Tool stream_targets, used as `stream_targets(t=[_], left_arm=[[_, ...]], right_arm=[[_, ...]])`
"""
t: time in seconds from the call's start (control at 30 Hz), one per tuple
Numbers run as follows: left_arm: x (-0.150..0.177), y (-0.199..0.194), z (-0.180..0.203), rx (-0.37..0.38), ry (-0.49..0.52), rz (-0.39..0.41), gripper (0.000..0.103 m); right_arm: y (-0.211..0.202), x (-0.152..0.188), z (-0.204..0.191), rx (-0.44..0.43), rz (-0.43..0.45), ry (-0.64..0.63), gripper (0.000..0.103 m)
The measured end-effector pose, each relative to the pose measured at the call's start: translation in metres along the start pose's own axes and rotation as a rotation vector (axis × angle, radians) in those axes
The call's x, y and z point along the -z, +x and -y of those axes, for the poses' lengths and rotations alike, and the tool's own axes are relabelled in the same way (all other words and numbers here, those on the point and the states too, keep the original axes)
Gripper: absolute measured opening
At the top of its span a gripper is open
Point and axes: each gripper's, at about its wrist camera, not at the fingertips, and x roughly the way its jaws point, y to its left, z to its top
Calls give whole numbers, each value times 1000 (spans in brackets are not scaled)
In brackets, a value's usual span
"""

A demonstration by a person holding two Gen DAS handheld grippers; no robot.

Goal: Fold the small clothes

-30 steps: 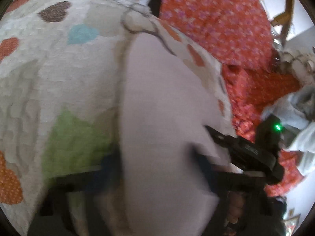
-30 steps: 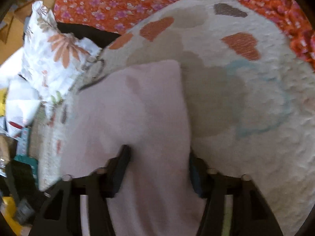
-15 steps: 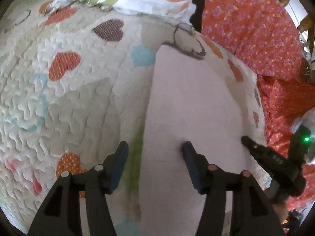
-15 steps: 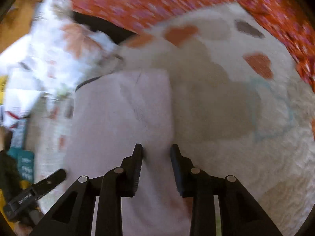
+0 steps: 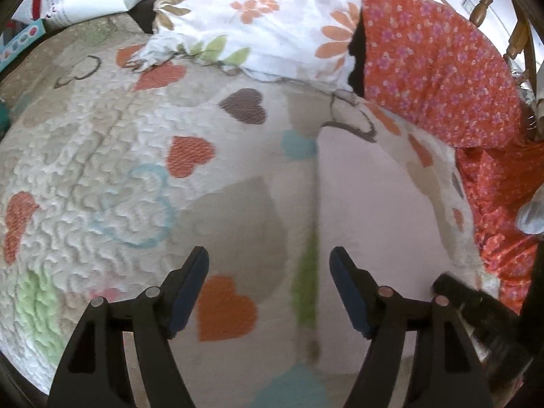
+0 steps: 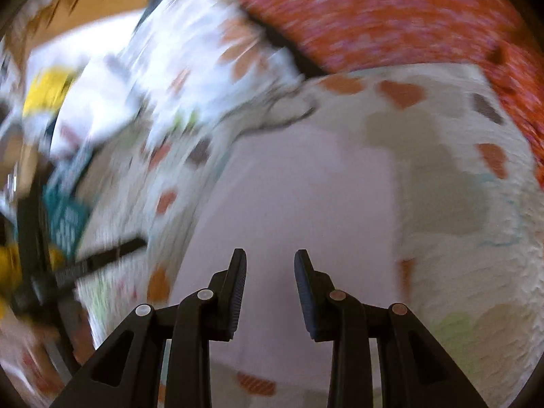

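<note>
The left wrist view looks forward and down along its two fingers, close over the heart-print quilt (image 5: 102,176); a white floral pillow (image 5: 258,17) lies at 12 o'clock and an orange floral cloth (image 5: 442,68) at 2 o'clock. The right wrist view does likewise from the other side — motion-blurred, nearly as close; its pillow (image 6: 190,68) sits at 10 o'clock, its orange cloth (image 6: 391,13) at 1 o'clock. Both share the pale pink garment (image 5: 374,210) — at 4 o'clock for the left, centred (image 6: 299,197) for the right; each also catches the other tool at its frame edge.
</note>
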Motion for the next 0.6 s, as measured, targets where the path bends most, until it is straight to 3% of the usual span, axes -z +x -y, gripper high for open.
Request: stream_targets(t=[0.07, 0.17, 0.23, 0.33, 0.4, 0.47, 0.53, 0.6], left_arm=[[5, -3, -6, -33, 12, 16, 73], [11, -8, -18, -85, 43, 43, 73], [16, -13, -25, -120, 69, 59, 73], [22, -23, -38, -140, 89, 72, 73], [24, -32, -45, -145, 88, 89, 73], [25, -42, -48, -151, 81, 120, 73], [26, -57, -48, -164, 74, 179, 73], [28, -75, -44, -185, 79, 256, 74]], right_arm=[[15, 10, -18, 18, -35, -67, 33], [46, 27, -34, 158, -97, -174, 35], [42, 28, -40, 187, -83, -209, 35], [19, 19, -31, 134, -17, -156, 36], [14, 14, -21, 151, 6, -110, 46], [26, 14, -4, 194, -39, -53, 57], [39, 19, 8, 187, -93, -15, 58], [30, 21, 6, 191, -64, -7, 58]])
